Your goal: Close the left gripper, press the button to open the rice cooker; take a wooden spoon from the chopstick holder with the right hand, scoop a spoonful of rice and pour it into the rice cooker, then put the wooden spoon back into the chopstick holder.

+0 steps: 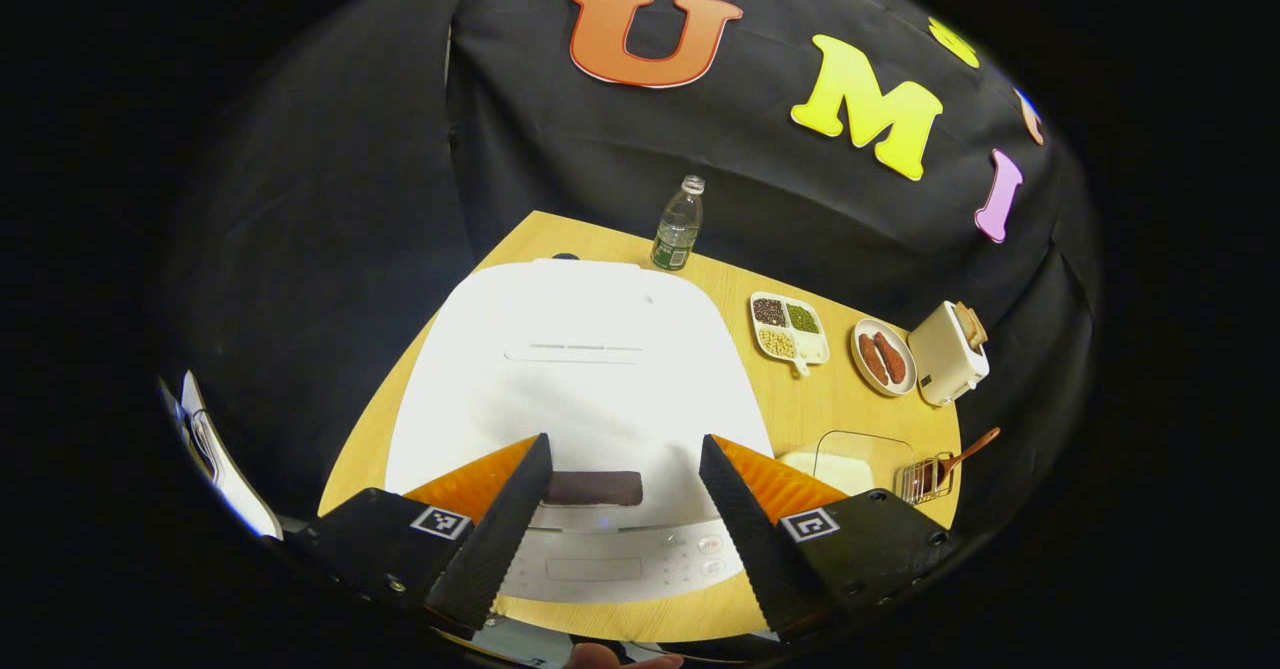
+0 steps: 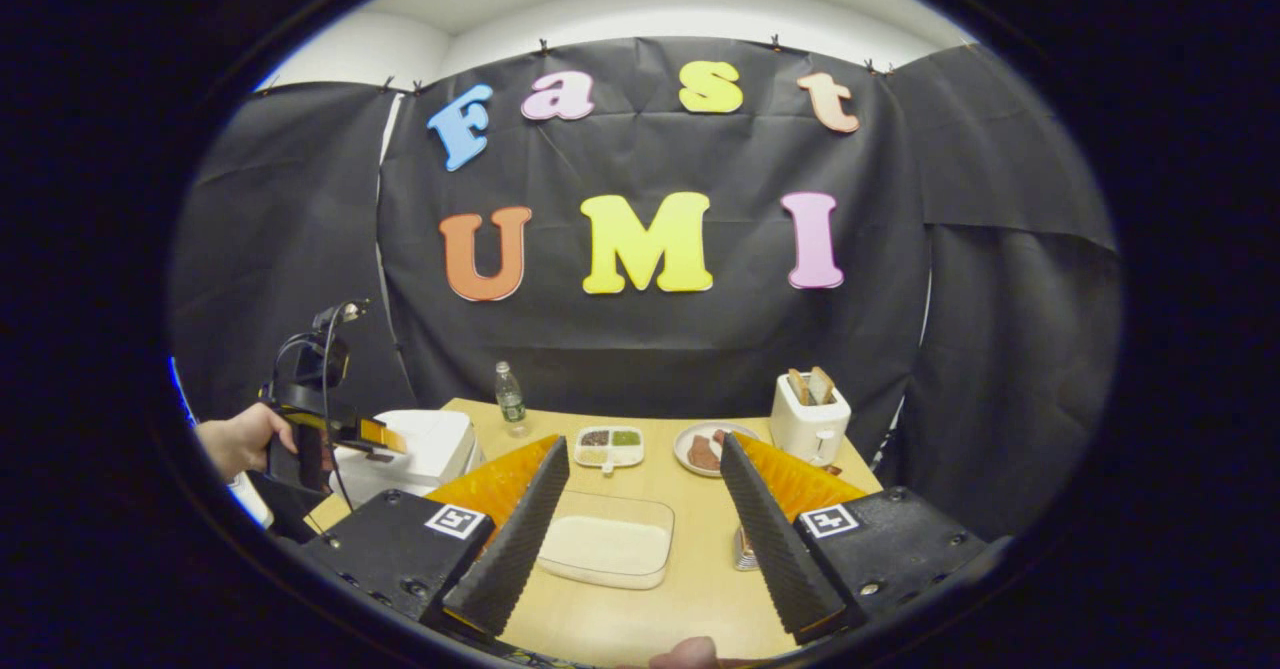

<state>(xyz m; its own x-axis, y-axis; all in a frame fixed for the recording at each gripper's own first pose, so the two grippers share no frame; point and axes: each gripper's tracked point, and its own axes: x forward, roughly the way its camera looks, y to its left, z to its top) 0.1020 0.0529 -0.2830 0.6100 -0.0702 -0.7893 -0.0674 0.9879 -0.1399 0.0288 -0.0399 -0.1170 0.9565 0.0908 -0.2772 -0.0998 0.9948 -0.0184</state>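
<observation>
With both jaws spread, left gripper (image 1: 622, 509) hovers over the white rice cooker (image 1: 585, 369); its dark lid button (image 1: 592, 488) looks stiff, so press it dead centre. Right gripper (image 2: 640, 529) hangs above the clear rice tub (image 2: 607, 539); brown wooden spoon (image 1: 968, 452), light and rigid, sits in the wire chopstick holder (image 1: 925, 479).

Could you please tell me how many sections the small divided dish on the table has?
4. In the divided dish, dark beans sit back left, green ones back right, pale ones front left, and white contents front right. None seems hidden.
</observation>
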